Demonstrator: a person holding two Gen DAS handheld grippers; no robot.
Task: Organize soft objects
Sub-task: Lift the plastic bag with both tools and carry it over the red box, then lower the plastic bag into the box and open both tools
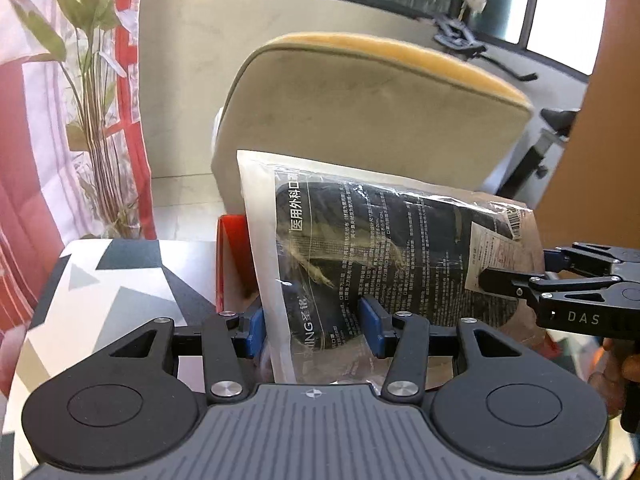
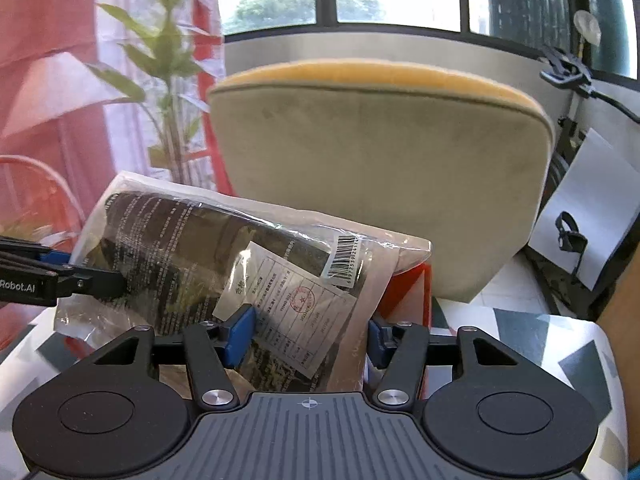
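Note:
A clear plastic bag of black face masks point(image 1: 360, 248) with printed text and a barcode label hangs lifted above a red box point(image 1: 232, 264). My left gripper point(image 1: 313, 330) is shut on the bag's left end, blue pads pressing both sides. My right gripper point(image 1: 516, 270) comes in from the right and pinches the other end. In the right wrist view the bag point(image 2: 192, 248) sits between the blue pads of my right gripper point(image 2: 309, 338), over its white certificate slip. There my left gripper point(image 2: 90, 272) clamps the far left end. The red box point(image 2: 408, 292) shows behind the bag.
A beige cushion with a yellow top edge point(image 1: 372, 120) point(image 2: 380, 168) stands upright behind the box. Below lies a surface with a geometric grey, black and white pattern point(image 1: 112, 300) point(image 2: 560, 344). A potted plant point(image 1: 92, 120) and a red-and-white curtain stand left; brown cardboard point(image 1: 592, 140) rises at right.

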